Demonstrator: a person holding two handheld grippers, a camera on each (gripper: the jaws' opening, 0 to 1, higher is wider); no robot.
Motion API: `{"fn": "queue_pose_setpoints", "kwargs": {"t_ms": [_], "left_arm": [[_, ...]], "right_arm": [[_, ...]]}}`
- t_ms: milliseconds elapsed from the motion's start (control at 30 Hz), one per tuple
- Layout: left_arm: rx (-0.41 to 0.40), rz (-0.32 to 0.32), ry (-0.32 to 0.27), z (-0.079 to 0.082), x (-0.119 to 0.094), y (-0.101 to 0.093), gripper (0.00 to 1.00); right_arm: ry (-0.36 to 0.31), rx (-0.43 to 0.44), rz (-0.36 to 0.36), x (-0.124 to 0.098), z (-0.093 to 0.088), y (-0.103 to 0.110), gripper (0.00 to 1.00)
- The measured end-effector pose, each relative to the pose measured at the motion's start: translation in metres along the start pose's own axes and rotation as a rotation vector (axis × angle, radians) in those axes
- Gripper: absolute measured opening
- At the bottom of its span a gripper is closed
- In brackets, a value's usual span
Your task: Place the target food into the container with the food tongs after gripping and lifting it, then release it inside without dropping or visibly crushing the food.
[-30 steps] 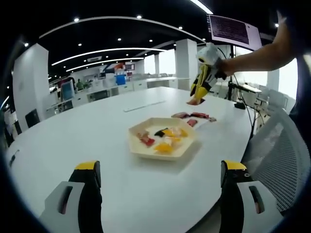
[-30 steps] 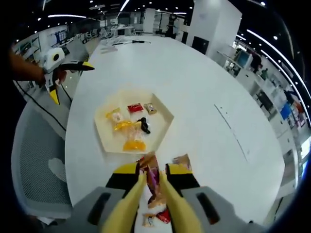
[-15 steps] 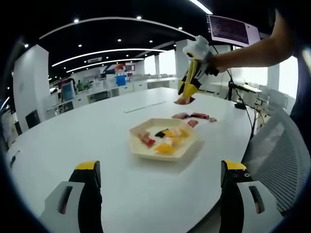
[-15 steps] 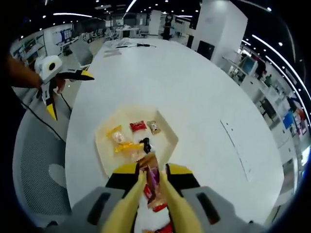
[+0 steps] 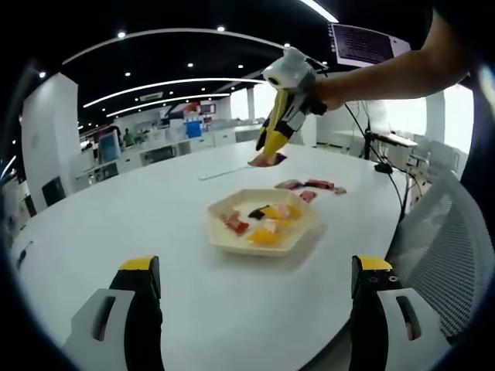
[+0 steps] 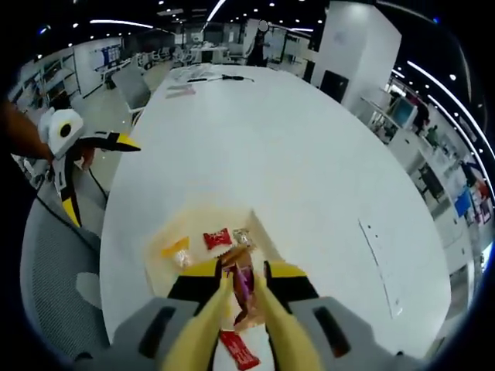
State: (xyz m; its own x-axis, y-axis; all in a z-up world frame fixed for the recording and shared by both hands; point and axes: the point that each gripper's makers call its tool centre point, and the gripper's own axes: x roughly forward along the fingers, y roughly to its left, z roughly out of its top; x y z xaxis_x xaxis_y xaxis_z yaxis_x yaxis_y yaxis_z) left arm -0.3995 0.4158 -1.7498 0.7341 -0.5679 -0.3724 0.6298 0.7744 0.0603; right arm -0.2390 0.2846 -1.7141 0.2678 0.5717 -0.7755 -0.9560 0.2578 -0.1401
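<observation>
Idling at the near edge of the tabletop (image 5: 93,232), my left gripper (image 5: 251,297) stays spread wide, grasping nothing. Rightward, my right gripper (image 6: 238,290) clamps tongs (image 6: 232,325) pinching a snack packet (image 6: 241,272) above the tray (image 6: 259,232) (lower first, then ease apart gently).
</observation>
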Motion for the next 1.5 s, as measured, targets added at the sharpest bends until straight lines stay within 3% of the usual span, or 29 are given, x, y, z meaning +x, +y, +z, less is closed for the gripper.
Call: {"fn": "queue_pose_setpoints", "kwargs": {"t_ms": [800, 1500], "left_arm": [[-0.006, 0.010, 0.009, -0.001, 0.000, 0.001, 1.00], [-0.004, 0.004, 0.011, -0.002, 0.001, 0.001, 1.00]], "right_arm": [[-0.014, 0.012, 0.003, 0.013, 0.010, -0.005, 0.23], [-0.071, 0.022, -0.029, -0.007, 0.008, -0.013, 0.25]]}}
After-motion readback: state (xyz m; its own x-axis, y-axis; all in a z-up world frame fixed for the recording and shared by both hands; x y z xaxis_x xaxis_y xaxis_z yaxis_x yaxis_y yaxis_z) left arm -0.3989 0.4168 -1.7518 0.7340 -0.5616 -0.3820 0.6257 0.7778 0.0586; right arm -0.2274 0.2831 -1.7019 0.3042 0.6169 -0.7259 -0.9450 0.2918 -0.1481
